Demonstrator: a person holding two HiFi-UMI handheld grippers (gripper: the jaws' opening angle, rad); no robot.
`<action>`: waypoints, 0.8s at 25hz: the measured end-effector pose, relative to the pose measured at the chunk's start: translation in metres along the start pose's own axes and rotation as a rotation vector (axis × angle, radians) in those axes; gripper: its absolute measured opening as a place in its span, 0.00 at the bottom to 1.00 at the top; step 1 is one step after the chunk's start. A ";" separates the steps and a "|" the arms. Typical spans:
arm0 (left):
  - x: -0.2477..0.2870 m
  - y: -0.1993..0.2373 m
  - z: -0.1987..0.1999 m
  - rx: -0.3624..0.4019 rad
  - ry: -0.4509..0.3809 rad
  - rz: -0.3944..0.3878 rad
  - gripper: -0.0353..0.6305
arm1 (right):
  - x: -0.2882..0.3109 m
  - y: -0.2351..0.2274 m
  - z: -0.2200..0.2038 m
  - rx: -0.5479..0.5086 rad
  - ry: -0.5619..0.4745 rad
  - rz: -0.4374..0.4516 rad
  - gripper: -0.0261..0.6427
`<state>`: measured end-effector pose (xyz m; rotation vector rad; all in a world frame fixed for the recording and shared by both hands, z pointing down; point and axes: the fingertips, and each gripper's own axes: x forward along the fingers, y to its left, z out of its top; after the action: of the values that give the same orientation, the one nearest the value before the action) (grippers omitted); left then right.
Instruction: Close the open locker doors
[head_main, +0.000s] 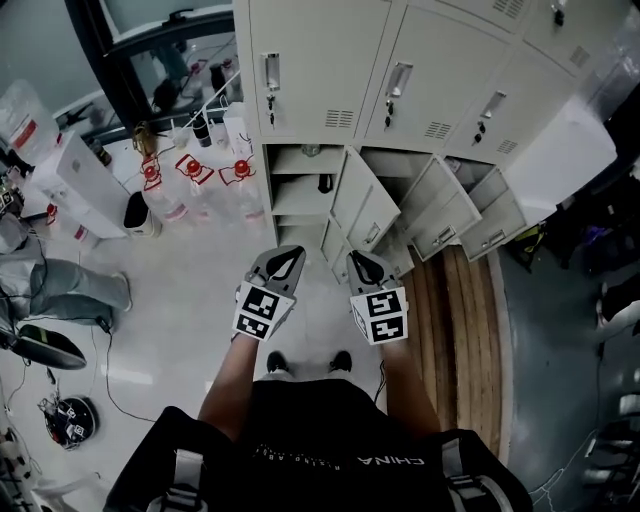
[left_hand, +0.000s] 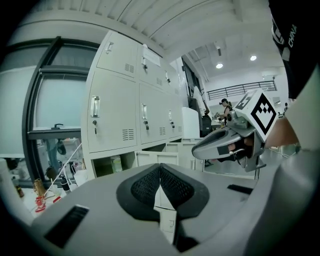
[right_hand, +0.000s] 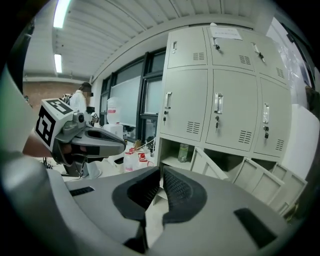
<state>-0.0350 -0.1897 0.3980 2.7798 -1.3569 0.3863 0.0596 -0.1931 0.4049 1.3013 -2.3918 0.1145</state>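
Left tool (head_main: 285, 260) is closed on nothing, right tool (head_main: 362, 265) all but closed, also empty; they sit side by side, apart from the lockers (head_main: 330, 60). The open locker doors (head_main: 366, 212) are in the bottom row, swung out ahead and to the right. Reads as the approach step, nothing shut yet. Next: get a tool against the nearest door's outer face and push it flush.

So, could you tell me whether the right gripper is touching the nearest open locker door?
Apart. In the right gripper view, the right gripper sits well short of the open locker door, with floor showing between them.
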 end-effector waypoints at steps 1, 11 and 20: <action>0.004 -0.003 0.004 0.004 -0.004 0.001 0.08 | 0.000 -0.007 0.001 0.000 -0.001 0.001 0.11; 0.029 -0.006 0.027 0.031 -0.013 0.020 0.08 | 0.003 -0.037 0.018 -0.011 -0.039 0.008 0.11; 0.040 -0.008 0.022 0.034 0.010 0.015 0.08 | 0.012 -0.043 0.016 -0.006 -0.037 0.023 0.11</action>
<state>-0.0003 -0.2182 0.3867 2.7925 -1.3829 0.4278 0.0835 -0.2305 0.3895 1.2848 -2.4368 0.0897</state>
